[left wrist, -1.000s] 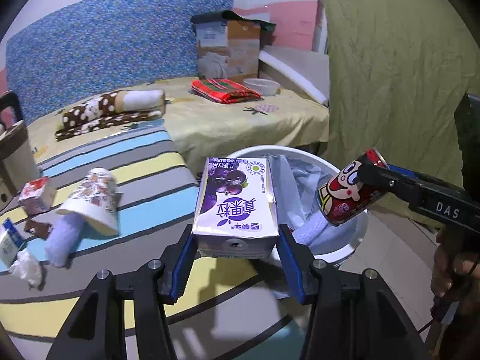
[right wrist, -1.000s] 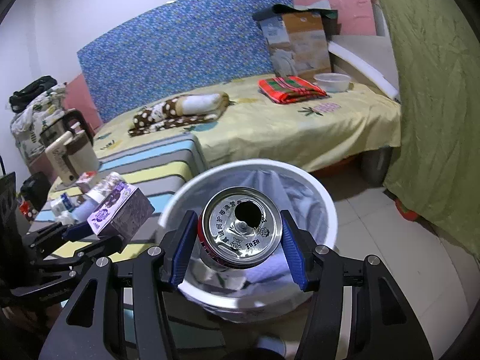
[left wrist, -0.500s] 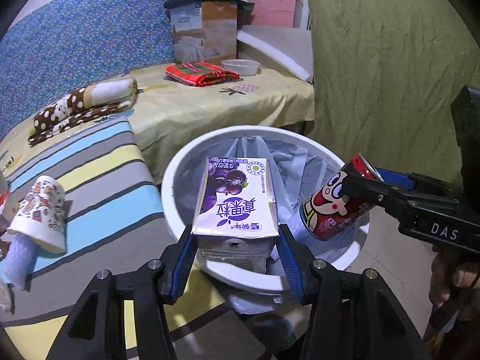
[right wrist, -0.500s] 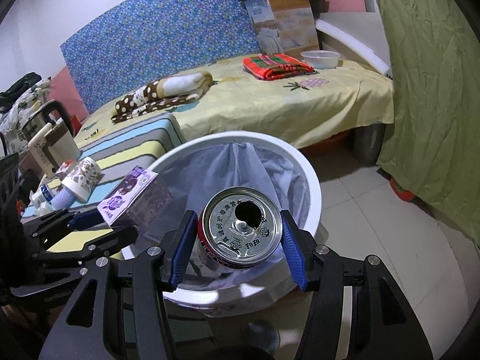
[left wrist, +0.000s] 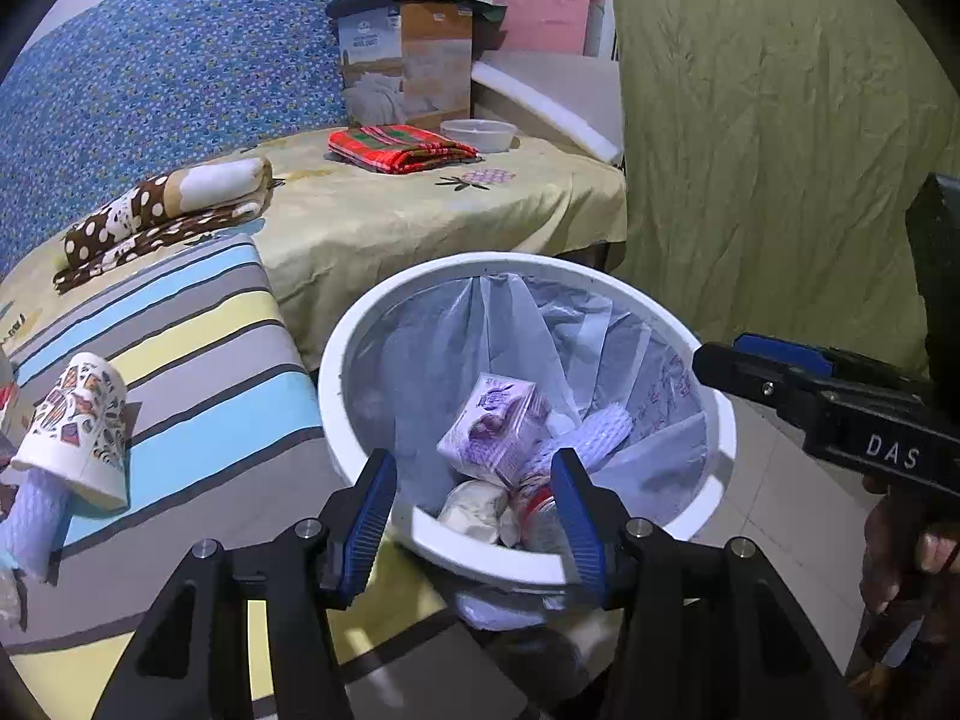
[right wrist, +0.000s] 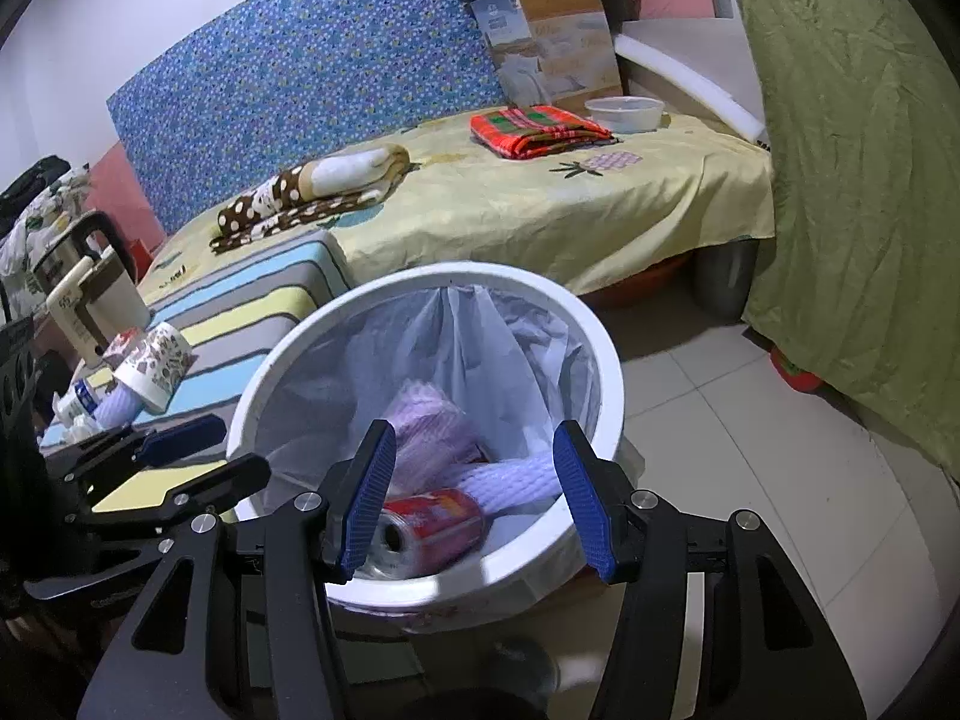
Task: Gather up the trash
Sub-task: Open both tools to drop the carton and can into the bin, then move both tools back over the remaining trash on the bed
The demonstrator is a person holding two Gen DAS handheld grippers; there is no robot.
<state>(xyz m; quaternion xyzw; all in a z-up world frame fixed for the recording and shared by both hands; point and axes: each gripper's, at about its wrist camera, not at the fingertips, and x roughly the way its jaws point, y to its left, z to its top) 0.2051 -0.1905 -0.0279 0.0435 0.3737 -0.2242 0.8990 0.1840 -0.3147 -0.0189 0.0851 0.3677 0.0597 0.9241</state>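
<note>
A white bin (left wrist: 723,420) (right wrist: 606,360) lined with a pale bag stands on the floor beside the striped cushion. Inside it lie a purple drink carton (left wrist: 495,429) (right wrist: 429,429), a red can (right wrist: 438,519) on its side, white foam netting (left wrist: 600,429) (right wrist: 516,480) and crumpled paper (left wrist: 474,507). My left gripper (left wrist: 474,519) hovers open over the bin's near rim, nothing between its blue pads. My right gripper (right wrist: 474,498) is open over the bin too, and its fingers (left wrist: 774,387) reach in from the right in the left wrist view.
A patterned paper cup (left wrist: 78,420) (right wrist: 156,369) and more foam netting (left wrist: 33,516) lie on the striped cushion (left wrist: 198,372). Behind is a yellow-sheeted bed (left wrist: 420,210) with blankets, a box and a bowl. A green curtain (left wrist: 780,150) hangs on the right. A kettle (right wrist: 90,276) stands at left.
Both grippers let go: the purple carton and the red can dropped from between the pads into the bin. Both hands had moved over the bin.
</note>
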